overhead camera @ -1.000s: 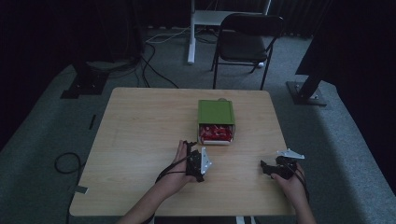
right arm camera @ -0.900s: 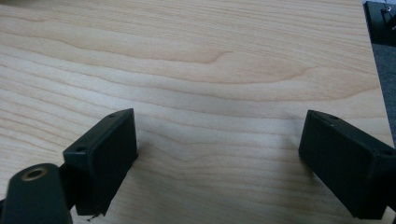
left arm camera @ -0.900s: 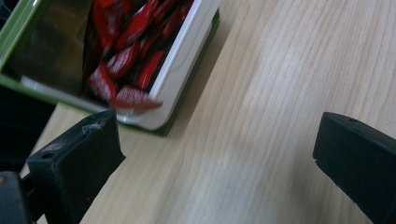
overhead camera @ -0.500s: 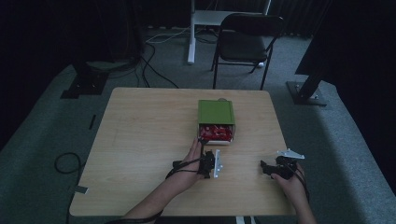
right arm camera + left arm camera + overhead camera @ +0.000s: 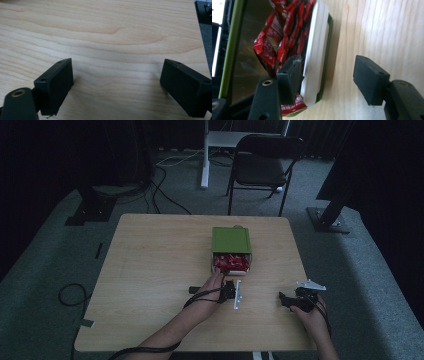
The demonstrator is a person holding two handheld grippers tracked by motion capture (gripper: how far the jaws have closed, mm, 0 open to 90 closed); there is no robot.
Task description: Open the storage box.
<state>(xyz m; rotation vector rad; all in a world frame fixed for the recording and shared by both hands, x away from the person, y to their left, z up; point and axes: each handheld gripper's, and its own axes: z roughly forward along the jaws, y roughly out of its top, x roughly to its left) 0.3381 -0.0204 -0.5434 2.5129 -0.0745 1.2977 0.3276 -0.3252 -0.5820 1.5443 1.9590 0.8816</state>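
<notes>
A green box [image 5: 231, 240] lies on the wooden table [image 5: 150, 270], its white inner tray [image 5: 231, 269] slid out toward me and full of red sachets [image 5: 231, 261]. My left gripper [image 5: 226, 282] is at the tray's near end, turned on its side. In the left gripper view it is open [image 5: 329, 76]: one jaw lies among the red sachets [image 5: 265, 51] inside the white tray rim [image 5: 315, 57], the other stands outside over bare wood. My right gripper [image 5: 287, 301] rests open [image 5: 117, 87] on the table at the near right, over bare wood.
A black folding chair [image 5: 262, 165] and a white stand [image 5: 207, 150] are on the grey floor beyond the table. Black stand bases [image 5: 87, 207] and cables lie at the left; another base [image 5: 327, 220] sits at the right.
My left gripper has moved forward and rightward from the near middle of the table up to the tray's open end. The right gripper has stayed put.
</notes>
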